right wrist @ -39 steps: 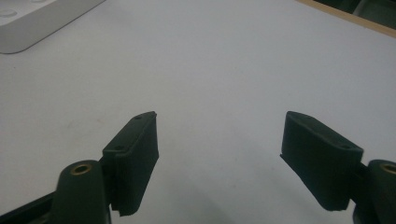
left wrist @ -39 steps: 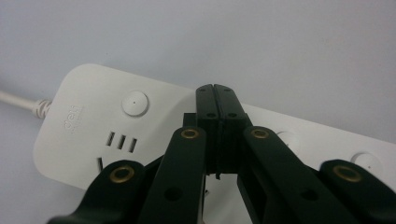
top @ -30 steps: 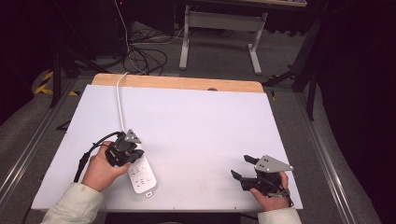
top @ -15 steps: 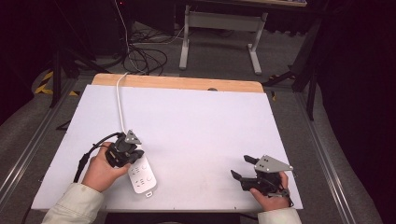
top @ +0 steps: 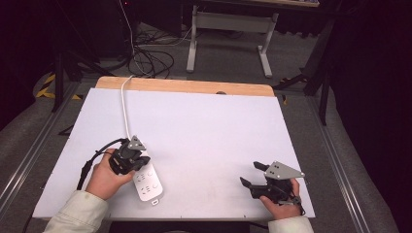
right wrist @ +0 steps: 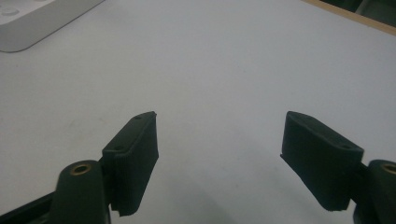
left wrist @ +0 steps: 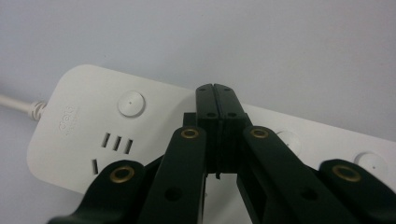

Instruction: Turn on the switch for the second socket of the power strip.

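Down at the near left of the white table, a white power strip lies flat, its white cord running away toward the far edge and off the table. The left gripper hangs over the far end of the strip, held in the person's left hand, with a cream sleeve showing at the bottom edge. In the left gripper view its jaws are clenched tight together with nothing between them, their tips set over the top of the power strip between two round buttons, beside a socket with slots; whether the tips touch the plastic cannot be told. Well apart at the near right, the right gripper rests in the right hand near the table's near edge. Its jaws stand released and wide apart over bare table, holding nothing, and a corner of the strip shows far off at upper left in the right gripper view.
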Demonstrator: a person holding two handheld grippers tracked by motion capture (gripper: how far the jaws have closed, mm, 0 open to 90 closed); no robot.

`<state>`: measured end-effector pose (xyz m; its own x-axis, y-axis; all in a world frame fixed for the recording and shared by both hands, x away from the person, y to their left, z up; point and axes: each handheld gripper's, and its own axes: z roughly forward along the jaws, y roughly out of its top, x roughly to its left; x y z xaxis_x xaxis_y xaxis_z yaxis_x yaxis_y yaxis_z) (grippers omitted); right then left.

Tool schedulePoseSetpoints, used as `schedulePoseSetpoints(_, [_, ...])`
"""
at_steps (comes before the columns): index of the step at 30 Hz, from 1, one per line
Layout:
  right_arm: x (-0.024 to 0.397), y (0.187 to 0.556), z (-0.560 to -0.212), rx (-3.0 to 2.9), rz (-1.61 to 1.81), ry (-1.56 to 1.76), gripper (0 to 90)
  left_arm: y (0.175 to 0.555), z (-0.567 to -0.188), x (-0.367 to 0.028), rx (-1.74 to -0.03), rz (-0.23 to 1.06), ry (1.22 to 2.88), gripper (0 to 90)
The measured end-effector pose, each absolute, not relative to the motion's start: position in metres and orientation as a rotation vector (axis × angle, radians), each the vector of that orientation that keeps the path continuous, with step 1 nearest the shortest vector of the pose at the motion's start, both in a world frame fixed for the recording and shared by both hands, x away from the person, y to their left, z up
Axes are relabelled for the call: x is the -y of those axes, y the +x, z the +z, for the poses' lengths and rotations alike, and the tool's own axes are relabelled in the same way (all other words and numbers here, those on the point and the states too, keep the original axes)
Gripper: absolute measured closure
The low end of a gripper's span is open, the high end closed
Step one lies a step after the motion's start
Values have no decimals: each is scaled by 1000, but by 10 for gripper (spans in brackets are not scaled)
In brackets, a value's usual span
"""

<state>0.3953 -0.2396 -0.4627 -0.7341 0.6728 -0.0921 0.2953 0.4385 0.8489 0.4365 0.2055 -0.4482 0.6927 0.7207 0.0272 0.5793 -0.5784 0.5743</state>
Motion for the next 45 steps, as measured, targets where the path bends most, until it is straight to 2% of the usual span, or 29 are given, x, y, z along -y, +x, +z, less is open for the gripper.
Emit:
schedulePoseSetpoints(8, [241,396,-463,-2272,1225,823,279,430,-429,-213,-981,398,2291,899])
schedulePoseSetpoints(29, [241,396,-463,-2270,1220,826,279,415,-399,-210,-907,471,2278,887])
schedulePoseSetpoints(38, [241,396,-463,-2269,1217,825,279,412,-397,-209,-885,502,2274,757])
schedulePoseSetpoints(45, [242,395,-463,-2268,1220,824,279,407,-388,-214,-877,503,2188,425])
